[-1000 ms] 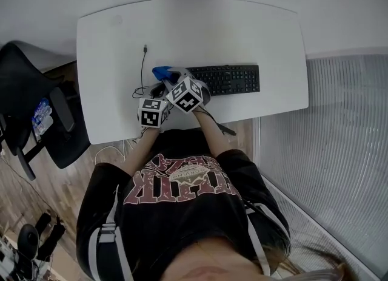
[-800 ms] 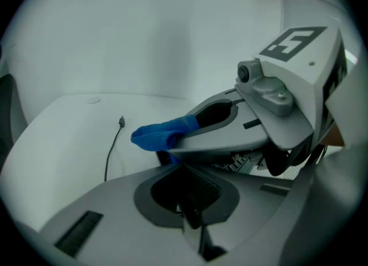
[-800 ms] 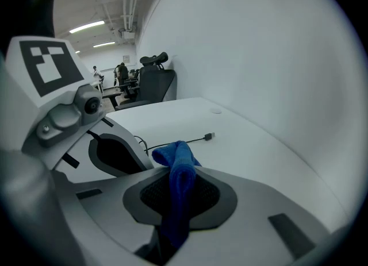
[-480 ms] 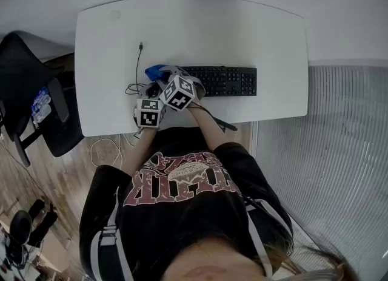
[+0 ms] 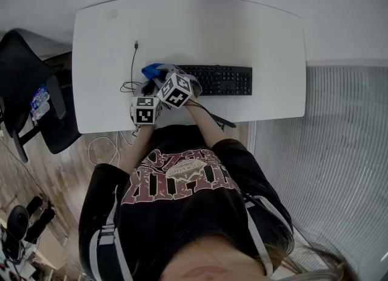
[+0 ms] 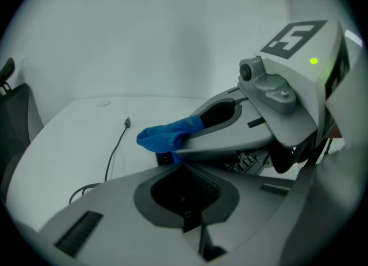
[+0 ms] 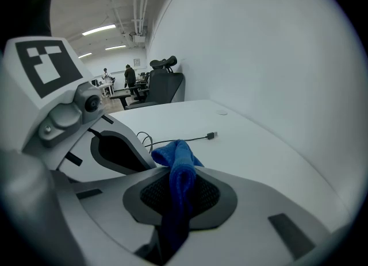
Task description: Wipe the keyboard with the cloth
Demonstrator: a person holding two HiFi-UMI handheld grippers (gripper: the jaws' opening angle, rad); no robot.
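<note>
The right gripper [image 7: 175, 201] is clamped on the blue cloth [image 7: 179, 164]. The cloth sticks out past its jaws over the white table [image 5: 212, 25], at the left end of the black keyboard [image 5: 221, 80]. The left gripper [image 6: 187, 199] has its jaws together with nothing between them, and it is just beside the right one, on the near left. A thin cable [image 5: 133, 61] lies on the table left of the cloth.

Left claw [image 5: 147, 91] closed and empty, right claw [image 5: 159, 76] just beside it, pinched on cloth [image 7: 179, 167]
</note>
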